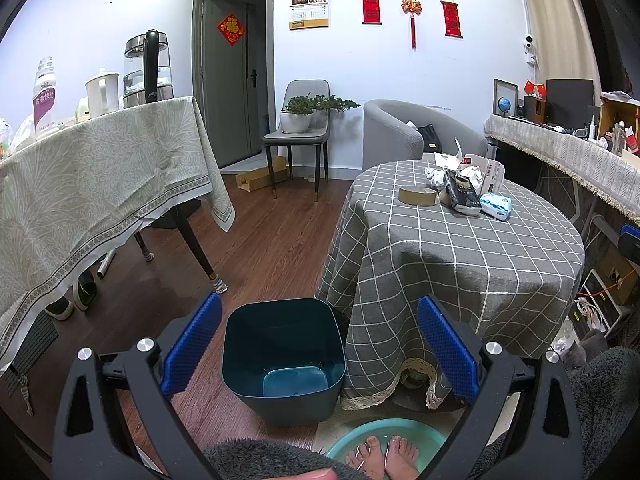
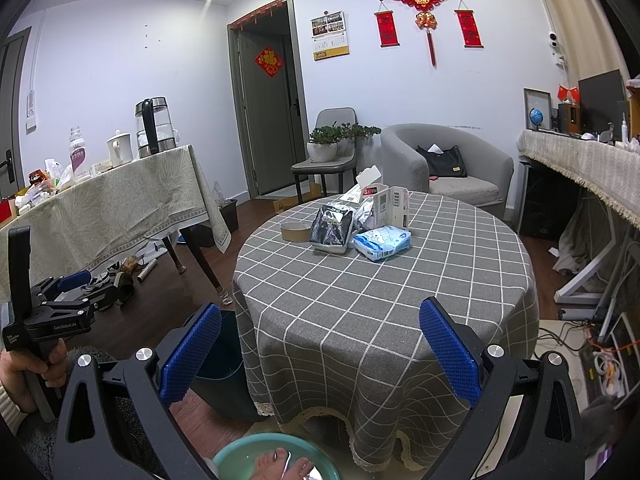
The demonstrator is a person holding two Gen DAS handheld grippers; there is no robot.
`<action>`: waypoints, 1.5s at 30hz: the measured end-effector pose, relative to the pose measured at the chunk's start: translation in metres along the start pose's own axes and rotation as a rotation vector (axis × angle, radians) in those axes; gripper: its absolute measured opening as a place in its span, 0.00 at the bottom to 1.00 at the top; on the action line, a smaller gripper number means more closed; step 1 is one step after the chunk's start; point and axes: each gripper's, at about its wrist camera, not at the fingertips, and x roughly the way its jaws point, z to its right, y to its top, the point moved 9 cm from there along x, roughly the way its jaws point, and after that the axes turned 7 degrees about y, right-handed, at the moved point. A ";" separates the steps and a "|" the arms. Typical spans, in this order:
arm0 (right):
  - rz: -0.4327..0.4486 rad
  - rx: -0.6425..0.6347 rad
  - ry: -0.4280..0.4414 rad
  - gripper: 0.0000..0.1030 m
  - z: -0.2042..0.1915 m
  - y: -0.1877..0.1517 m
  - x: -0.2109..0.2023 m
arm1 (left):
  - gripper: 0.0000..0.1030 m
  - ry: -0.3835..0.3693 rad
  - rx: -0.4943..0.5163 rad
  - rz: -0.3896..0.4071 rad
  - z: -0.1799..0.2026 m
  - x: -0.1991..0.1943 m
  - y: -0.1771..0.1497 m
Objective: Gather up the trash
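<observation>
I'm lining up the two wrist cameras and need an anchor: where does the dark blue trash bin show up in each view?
Left wrist: the trash bin sits bottom centre, fully open to view between the left gripper fingers, left of the round table.
Right wrist: only a sliver of the bin shows at lower left, behind the left finger of the right gripper, tucked against the tablecloth.
Shared landmark: the tape roll on the round table.

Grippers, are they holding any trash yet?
No. The left gripper and right gripper are both open with nothing between their fingers; the trash lies on the table.
</observation>
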 end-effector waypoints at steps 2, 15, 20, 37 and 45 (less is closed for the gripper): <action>0.000 0.001 0.000 0.97 0.001 0.000 0.000 | 0.97 0.000 0.000 -0.001 0.000 0.000 0.000; -0.003 0.002 0.000 0.97 0.000 0.000 0.002 | 0.97 0.000 -0.001 -0.002 0.000 0.000 0.000; -0.002 0.001 0.000 0.97 0.001 -0.002 0.000 | 0.97 0.000 0.000 -0.002 0.000 0.000 -0.001; -0.015 -0.006 -0.007 0.97 0.001 -0.002 0.000 | 0.97 -0.002 -0.024 0.002 0.009 0.004 -0.005; -0.032 -0.038 0.002 0.97 -0.007 0.009 0.012 | 0.96 -0.044 -0.041 0.010 0.014 -0.002 0.006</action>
